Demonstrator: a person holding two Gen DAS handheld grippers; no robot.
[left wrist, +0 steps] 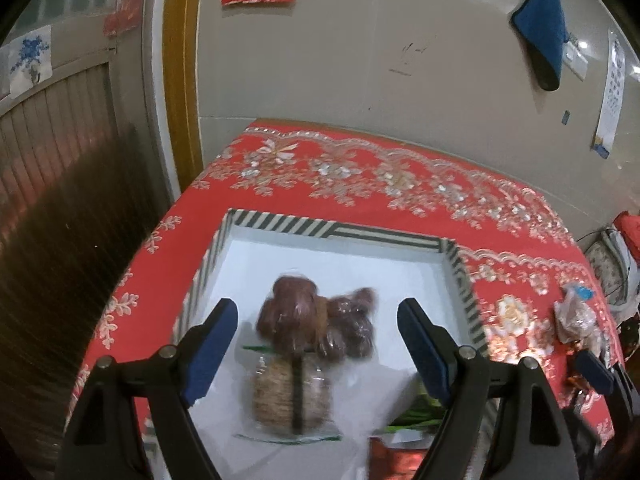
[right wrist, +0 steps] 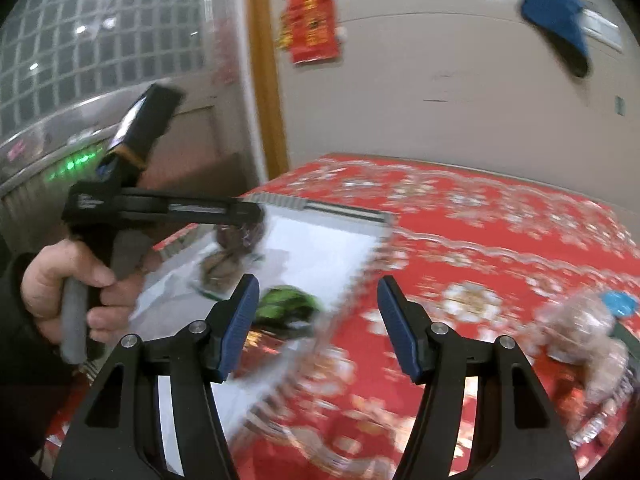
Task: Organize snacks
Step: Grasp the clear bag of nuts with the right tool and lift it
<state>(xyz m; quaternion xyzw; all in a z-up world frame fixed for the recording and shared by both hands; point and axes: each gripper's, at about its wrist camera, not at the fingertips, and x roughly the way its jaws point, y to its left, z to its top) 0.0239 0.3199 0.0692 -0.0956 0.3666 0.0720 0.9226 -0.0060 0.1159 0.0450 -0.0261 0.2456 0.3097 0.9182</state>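
Note:
A white box with a striped rim (left wrist: 340, 230) sits on the red tablecloth. Inside lie a clear bag of dark brown snacks (left wrist: 320, 324), a pack of brown crackers (left wrist: 276, 396), a green packet (right wrist: 288, 304) and a shiny red packet (left wrist: 396, 456). My left gripper (left wrist: 316, 308) hovers open over the brown snacks, touching nothing. My right gripper (right wrist: 318, 286) is open and empty above the box's right rim (right wrist: 360, 276). To its right, a clear bag of pale snacks (right wrist: 580, 332) with a blue tag lies on the cloth. A hand (right wrist: 60, 284) holds the left gripper (right wrist: 244, 214).
The red embroidered tablecloth (left wrist: 380, 176) reaches to a pale wall behind. A wooden door frame (left wrist: 180, 80) stands at the left. One blue finger of the right gripper (left wrist: 596, 372) shows at the right edge, near the clear bag (left wrist: 576, 316).

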